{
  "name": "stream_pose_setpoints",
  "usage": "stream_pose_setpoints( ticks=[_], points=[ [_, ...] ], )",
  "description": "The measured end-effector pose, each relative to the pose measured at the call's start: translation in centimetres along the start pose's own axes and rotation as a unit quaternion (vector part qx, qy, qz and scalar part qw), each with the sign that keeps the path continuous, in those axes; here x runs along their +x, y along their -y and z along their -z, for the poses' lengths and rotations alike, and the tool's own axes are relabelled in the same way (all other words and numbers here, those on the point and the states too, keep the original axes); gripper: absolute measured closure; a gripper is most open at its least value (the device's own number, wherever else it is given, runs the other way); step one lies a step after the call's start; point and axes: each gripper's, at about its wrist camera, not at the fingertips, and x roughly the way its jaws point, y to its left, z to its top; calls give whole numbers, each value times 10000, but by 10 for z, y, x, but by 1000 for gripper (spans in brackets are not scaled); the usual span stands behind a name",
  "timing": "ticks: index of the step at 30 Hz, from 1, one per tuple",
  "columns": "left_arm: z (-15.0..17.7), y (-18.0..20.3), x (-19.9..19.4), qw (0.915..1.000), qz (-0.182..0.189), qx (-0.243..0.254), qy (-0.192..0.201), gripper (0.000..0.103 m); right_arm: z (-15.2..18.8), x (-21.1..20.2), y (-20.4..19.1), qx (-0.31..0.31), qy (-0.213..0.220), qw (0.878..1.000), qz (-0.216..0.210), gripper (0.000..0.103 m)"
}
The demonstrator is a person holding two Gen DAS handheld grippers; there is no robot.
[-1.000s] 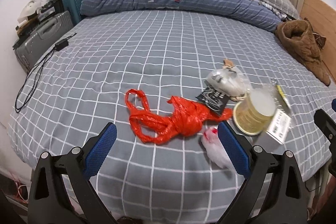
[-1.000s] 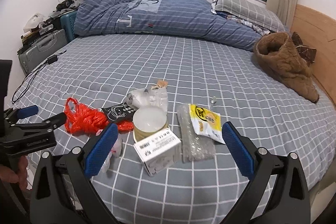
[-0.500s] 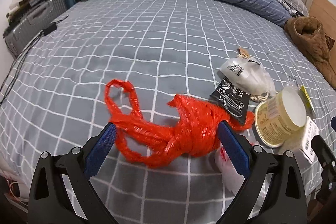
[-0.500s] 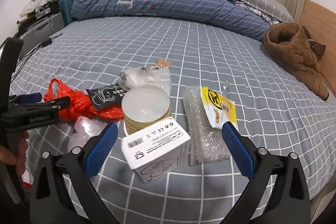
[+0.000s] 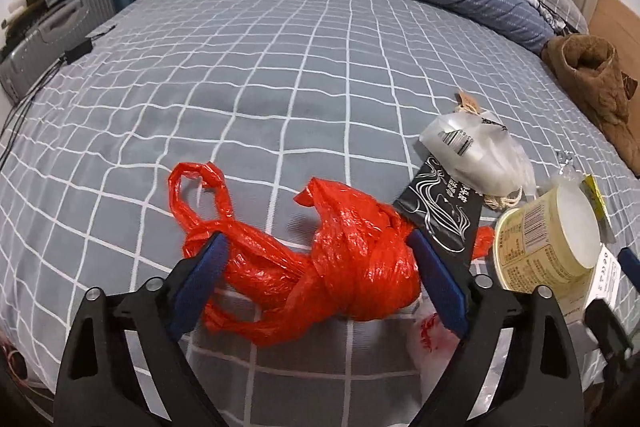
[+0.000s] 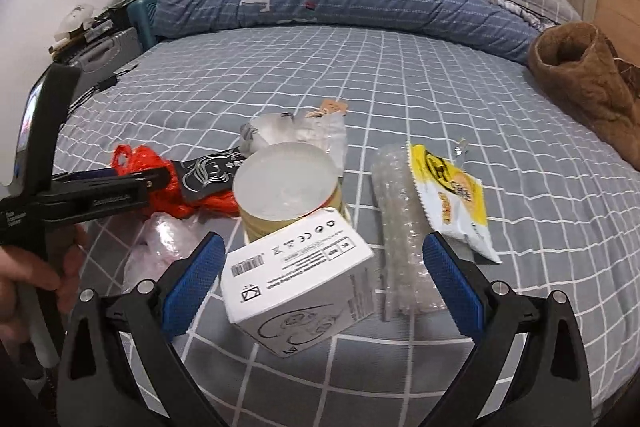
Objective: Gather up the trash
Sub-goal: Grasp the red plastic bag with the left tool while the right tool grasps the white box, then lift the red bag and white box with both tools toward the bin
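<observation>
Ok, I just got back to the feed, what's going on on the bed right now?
A person is collecting trash off the bed with a handheld gripper in each hand. The left gripper is down around the knotted red plastic bag; its jaws have just been closing, with the bag between the pads, but no firm pinch shows yet. The right gripper hangs open over the white cardboard box, which leans against the yellow tub. Nothing has been lifted.
</observation>
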Motion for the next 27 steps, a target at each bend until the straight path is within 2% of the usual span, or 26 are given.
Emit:
stream_pose_setpoints(
  ticks=[2, 6, 9, 10, 11, 13, 19, 27],
  points=[
    [-2, 1, 1, 10000, 72, 2, -36, 23, 3, 3, -7, -156, -62, 9998, -46, 8],
    [-2, 6, 6, 9999, 33, 142, -37, 29, 10, 11, -12, -237, -71, 9997, -43, 8],
    [-2, 7, 8, 9997, 123, 183, -50, 43, 13, 12, -9, -145, -10, 9999, -29, 8],
    [-3, 8, 8, 9996, 165, 201, -56, 52, 14, 11, -7, -103, 26, 9999, -30, 8],
    [-3, 9, 8, 9993, 279, 230, -74, 59, 14, 12, -5, -84, 36, 10000, -3, 14],
    [-2, 12, 7, 9991, 324, 252, -85, 63, 14, 15, -4, -75, -30, 10000, 13, 24],
    [0, 13, 5, 9988, 399, 259, -77, 68, 16, 12, -6, -142, -7, 9999, 50, 26],
    [0, 9, -9, 9991, 388, 153, 38, 69, 13, 4, 1, 44, -4, 9998, 176, 26]
  ],
)
